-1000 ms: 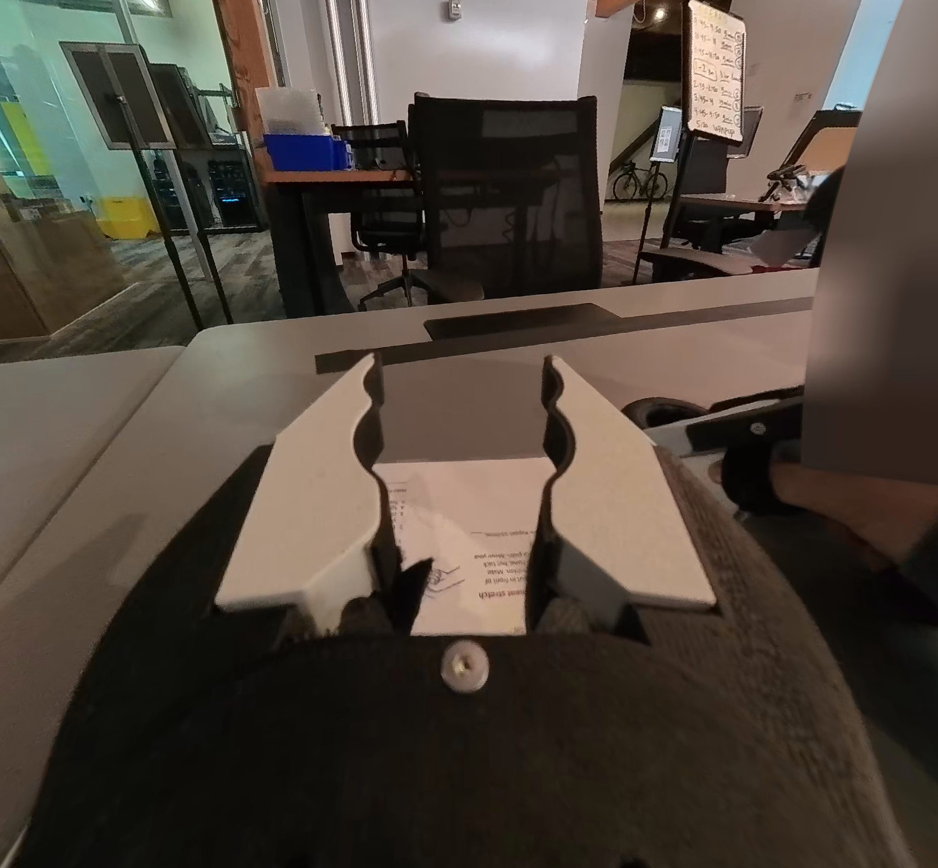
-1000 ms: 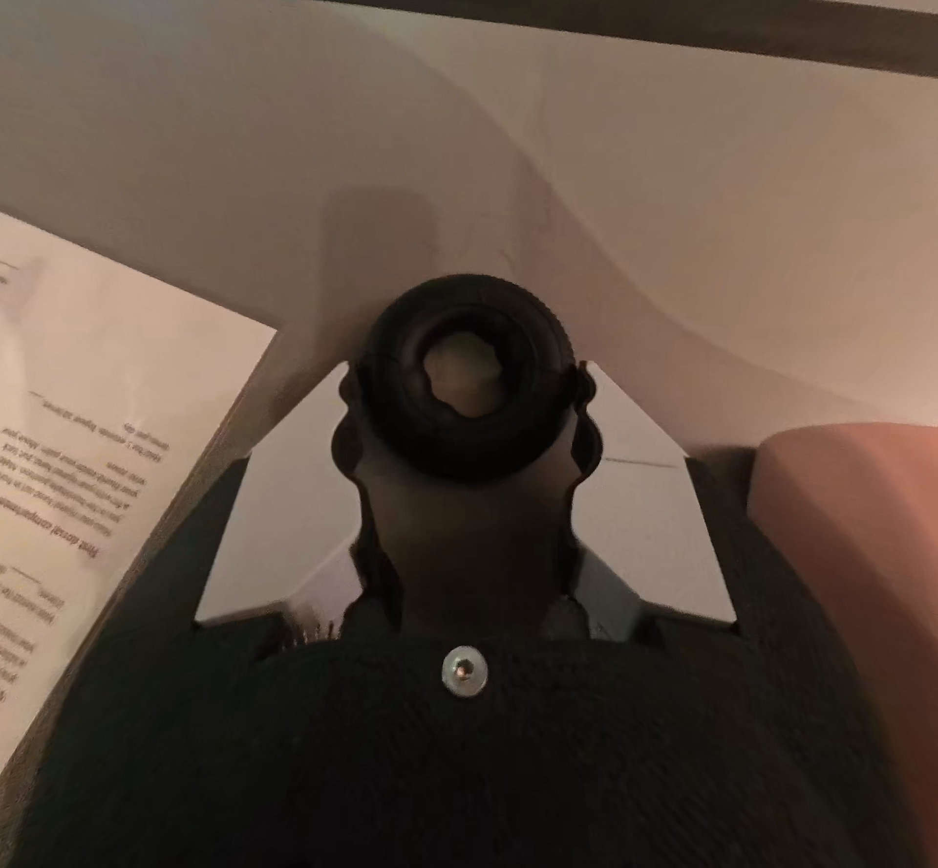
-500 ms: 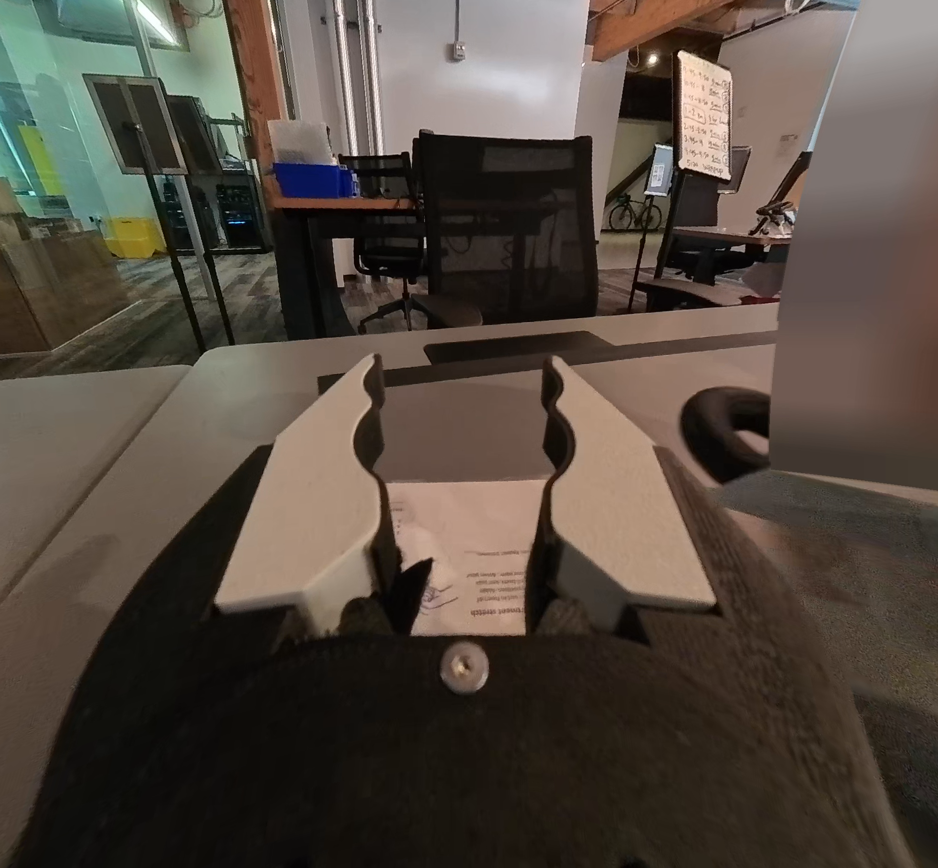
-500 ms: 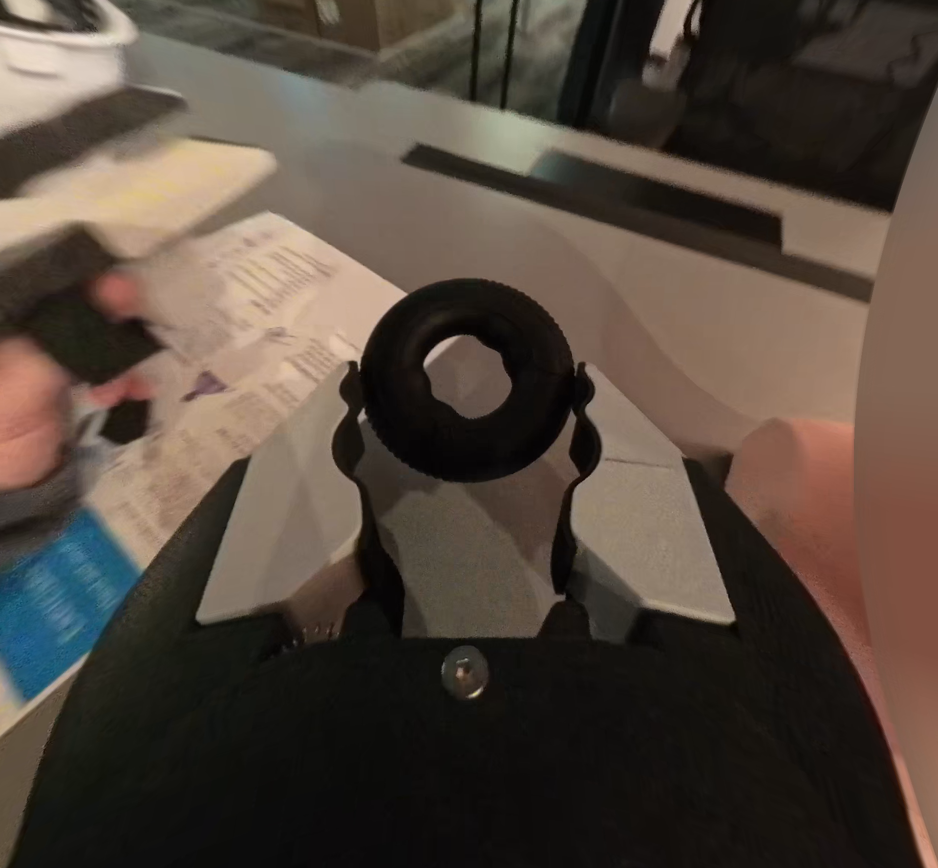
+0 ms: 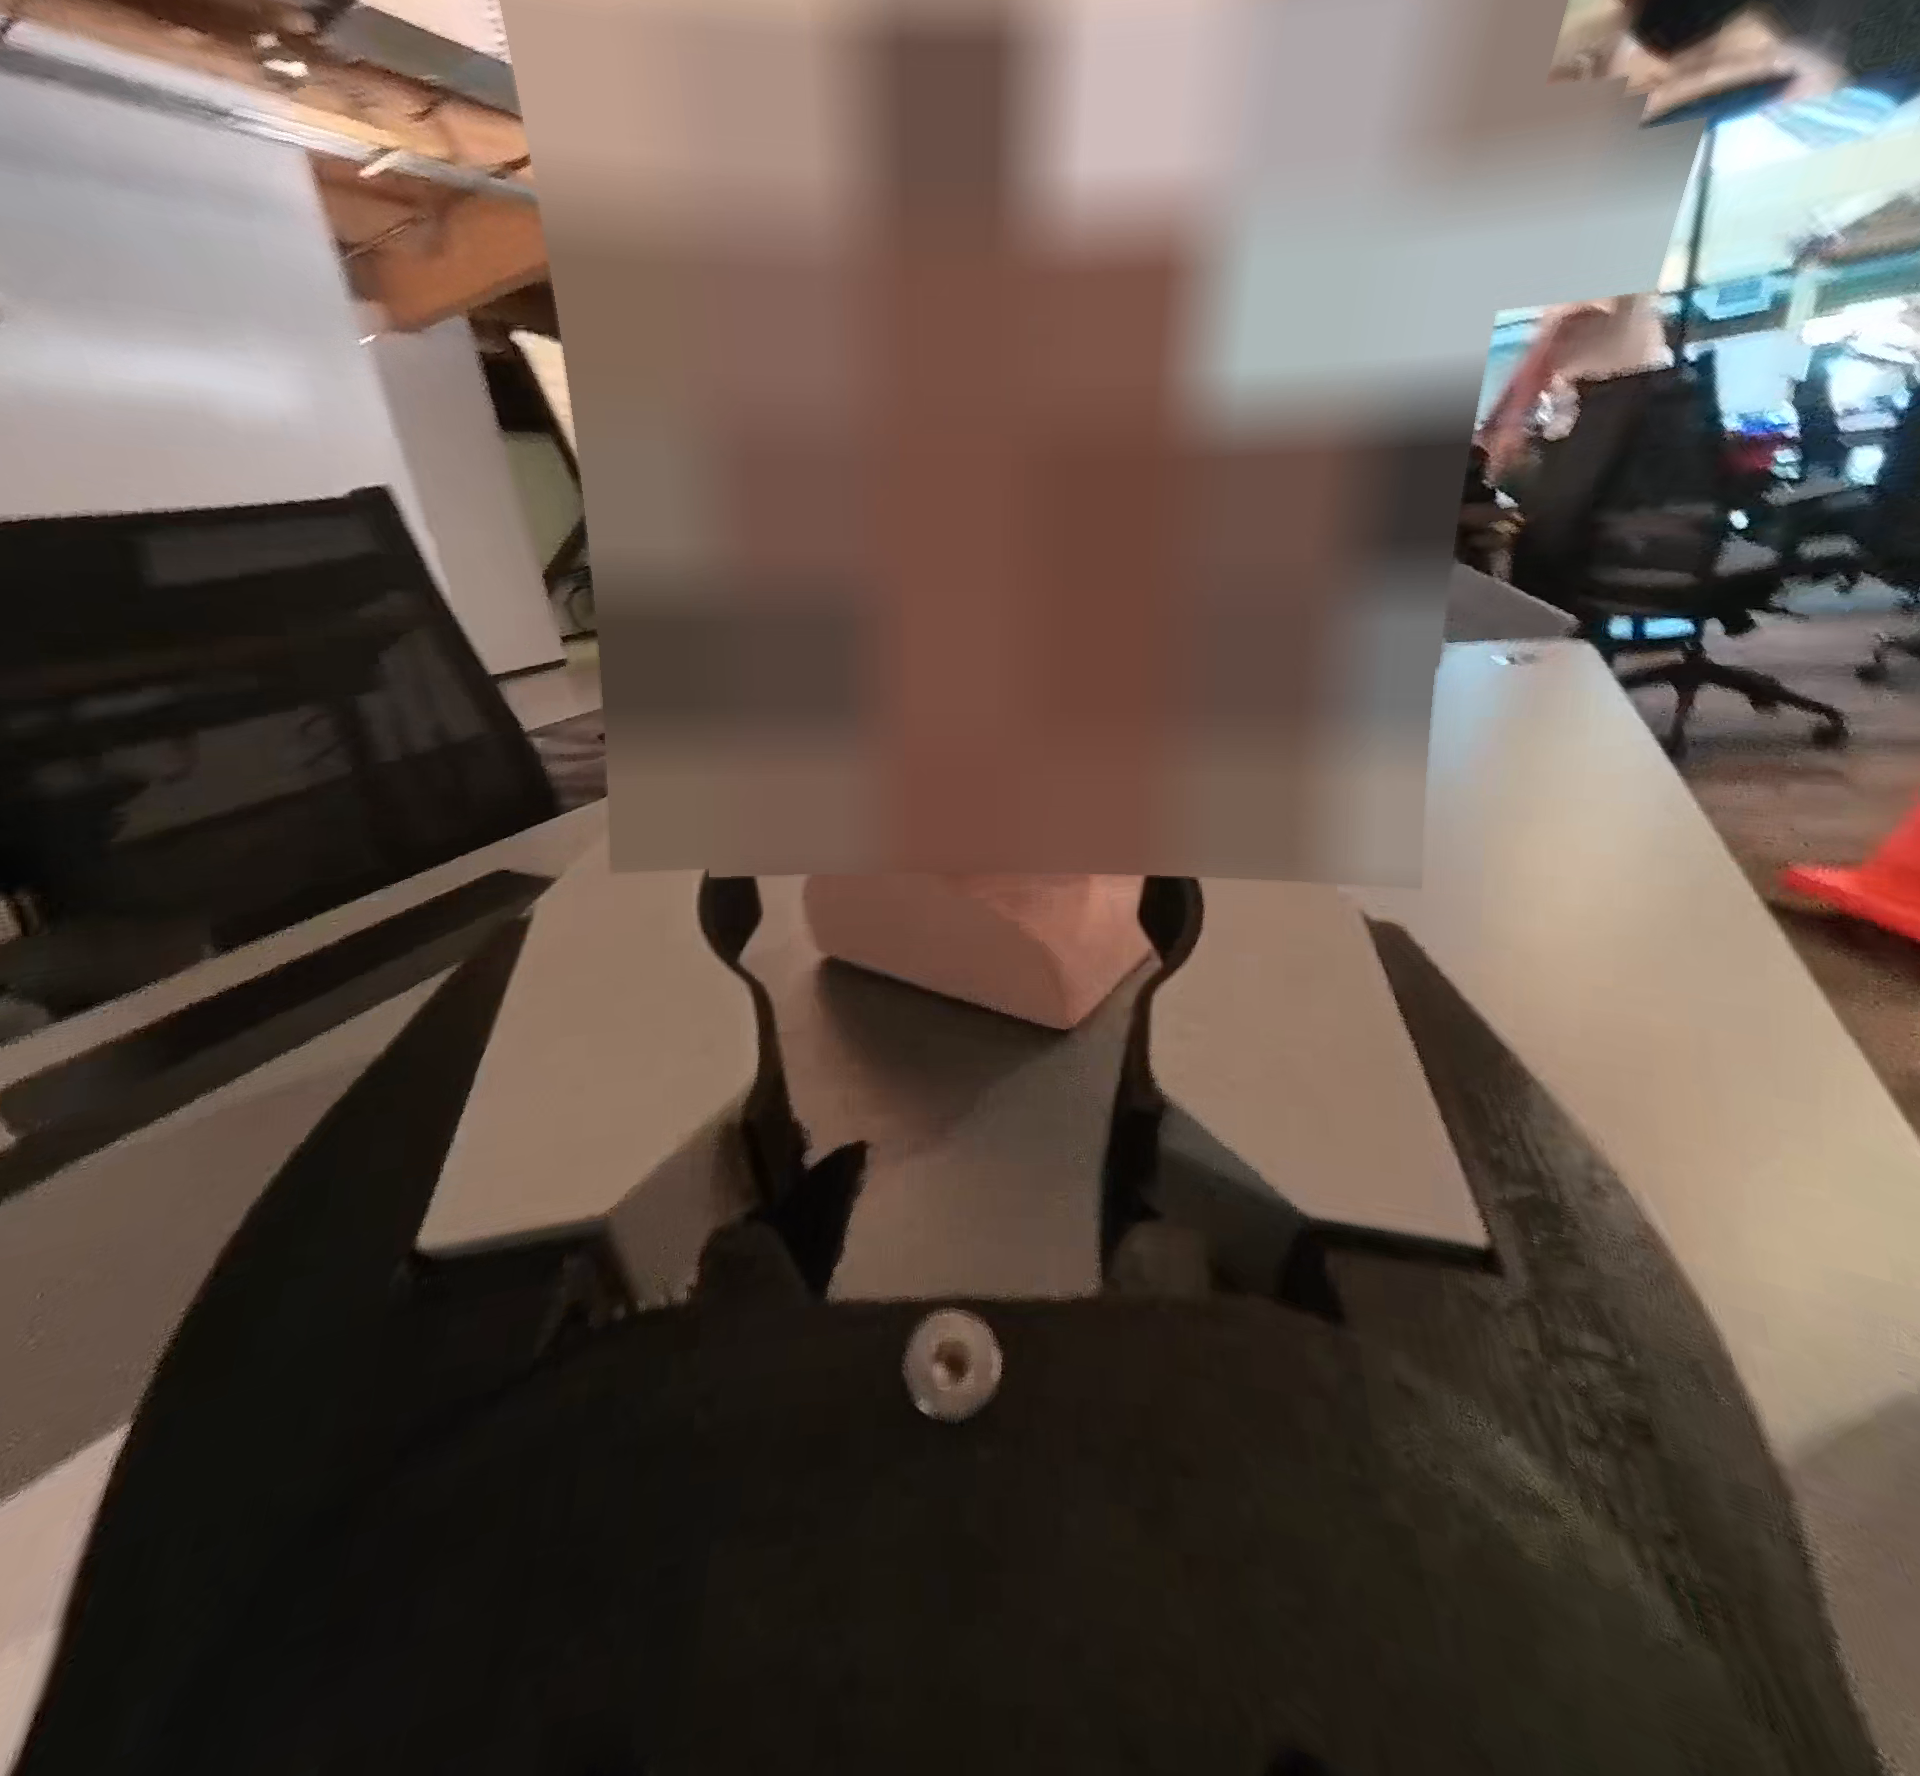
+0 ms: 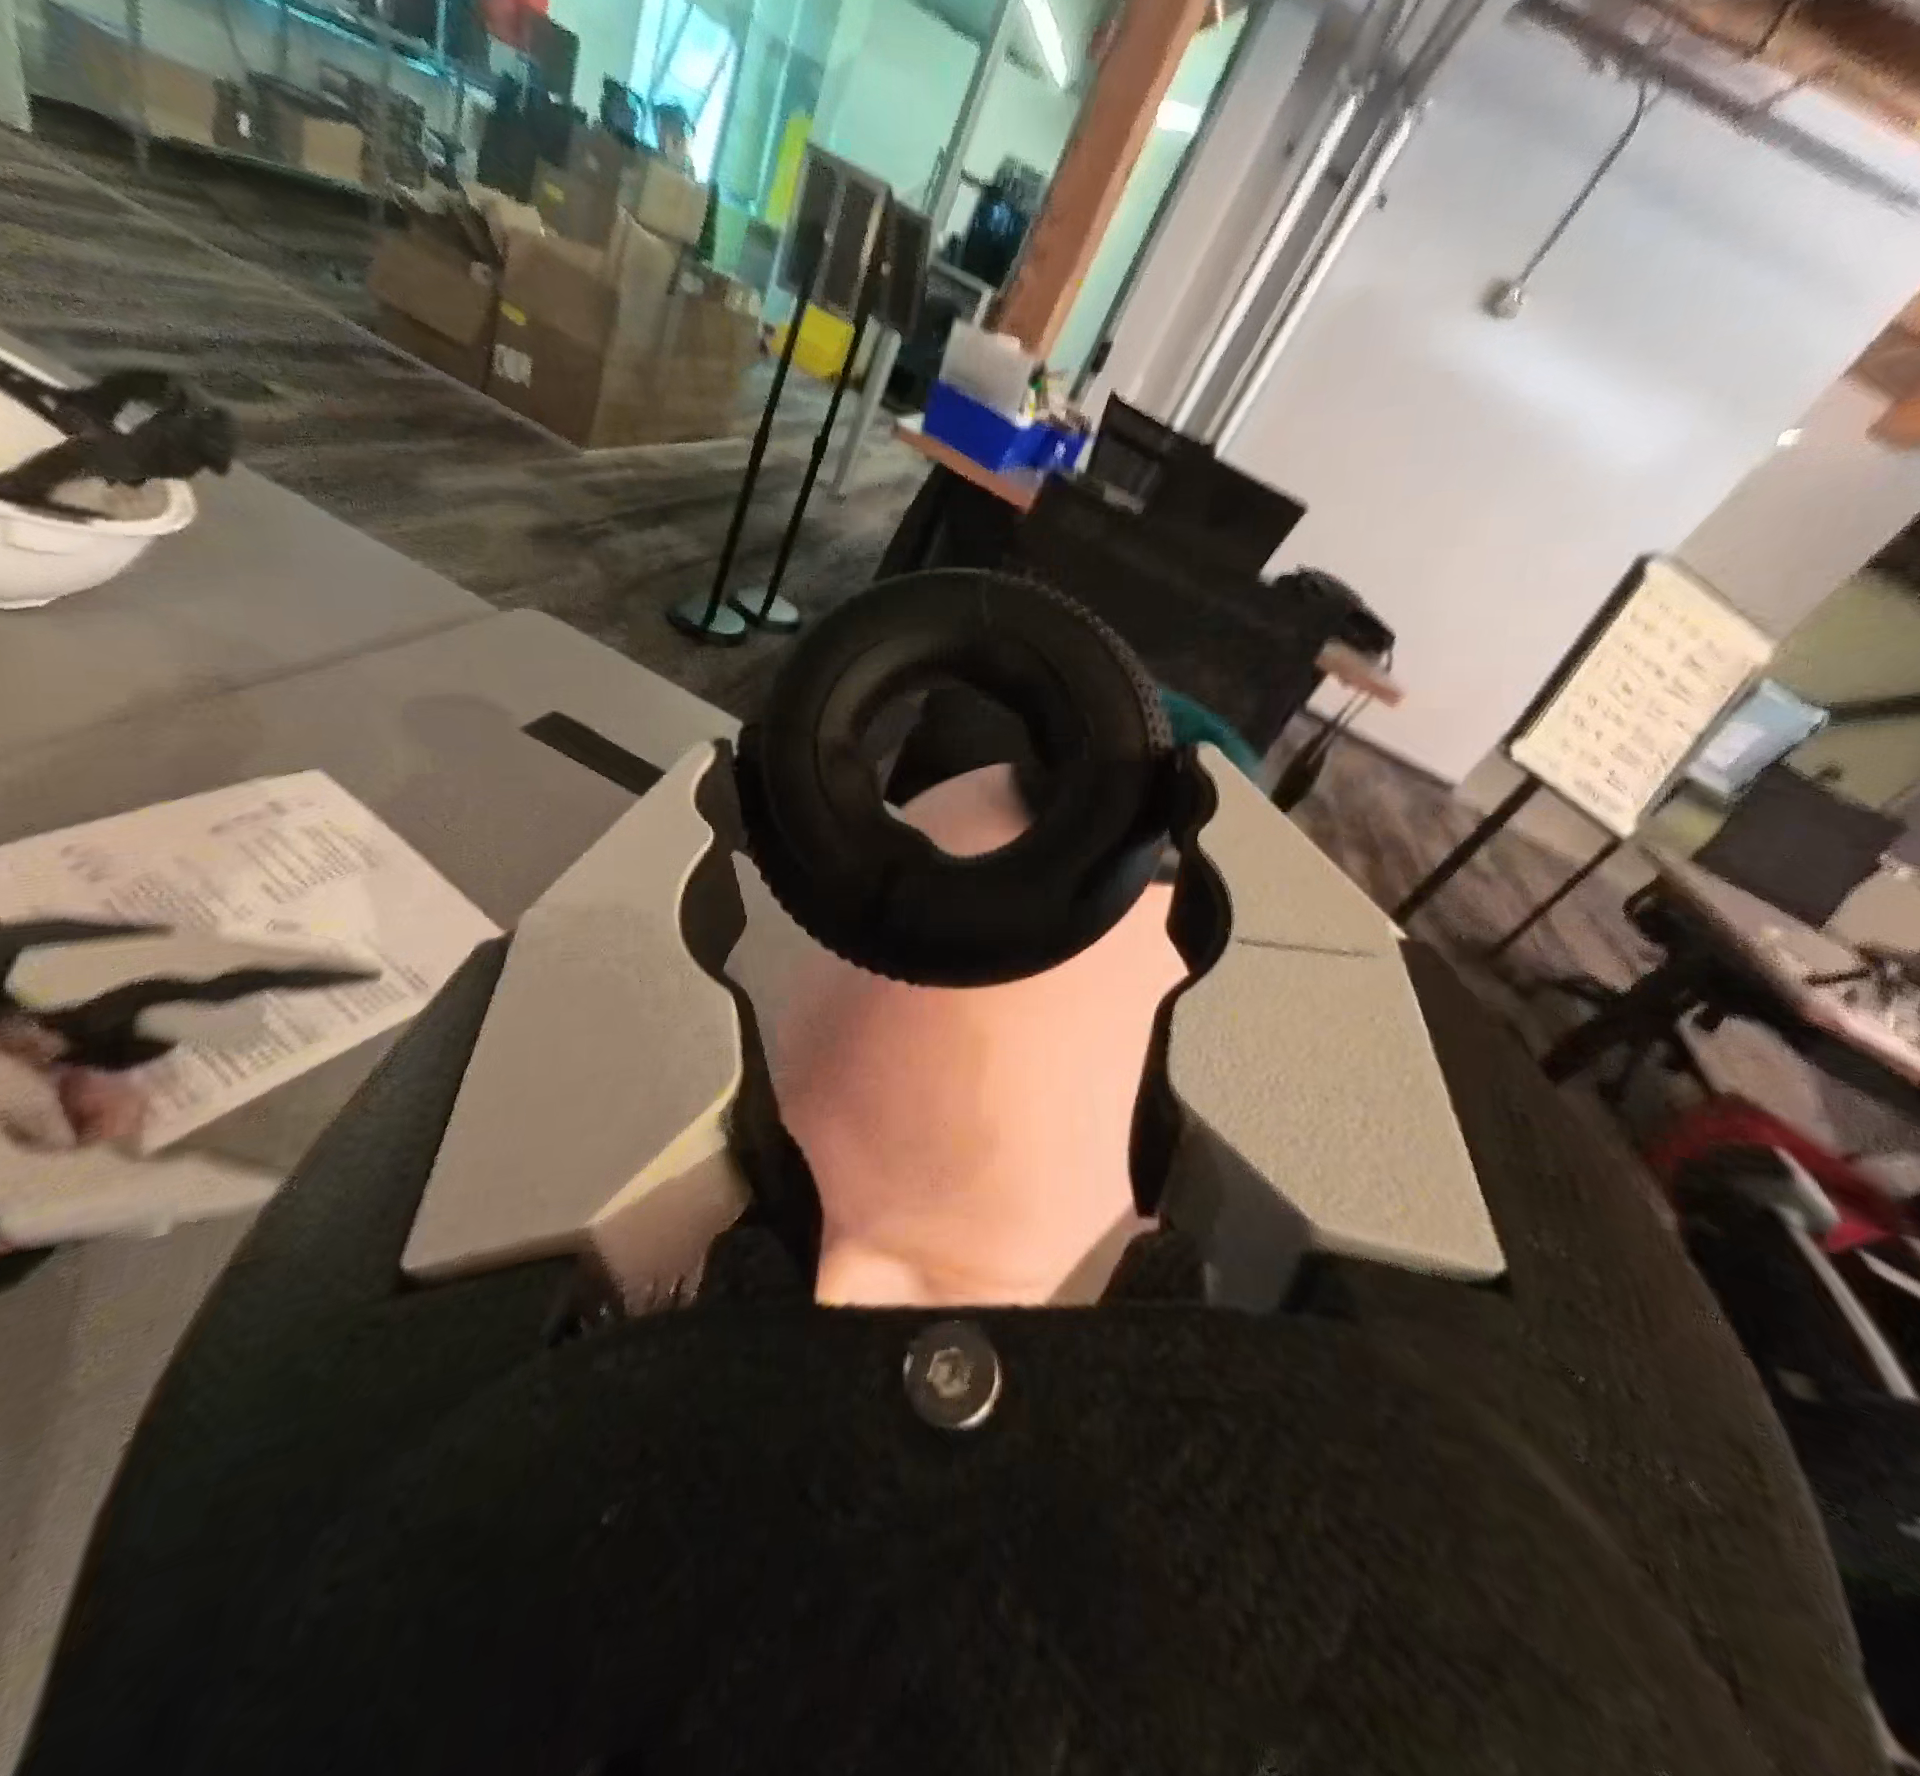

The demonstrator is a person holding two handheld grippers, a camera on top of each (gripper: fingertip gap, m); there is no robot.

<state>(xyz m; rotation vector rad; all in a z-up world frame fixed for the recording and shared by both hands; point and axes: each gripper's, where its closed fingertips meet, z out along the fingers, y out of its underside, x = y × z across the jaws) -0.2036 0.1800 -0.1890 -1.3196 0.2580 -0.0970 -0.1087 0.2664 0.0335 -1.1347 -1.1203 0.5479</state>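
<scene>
**Gripping a rubber ring off the bench**

Clamping a black rubber ring (image 6: 821,791) in the right claw (image 6: 961,770), jaws pressing on its ribbed tread from either side, right out at the tips. Holding it clear of the bench (image 6: 364,677), tilted, hole facing the camera, above a bare stretch of a person's skin (image 6: 966,1082); which limb, impossible to tell. Lying flat near the bench's left side, short of the dark slot at its far edge: a printed sheet (image 6: 260,853).

Holding the left claw (image 5: 951,905) with jaws well apart and nothing between them, pointing across the bench toward a person close in front, skin showing just past the tips.

Judging the risks: gripping so far out and on a rounded, yielding tread, probably inviting the ring to twist or squirt free on a quick swing, then rolling toward a bench edge. Also likely risking a knock, waving empty, spread jaws this near a person.
</scene>
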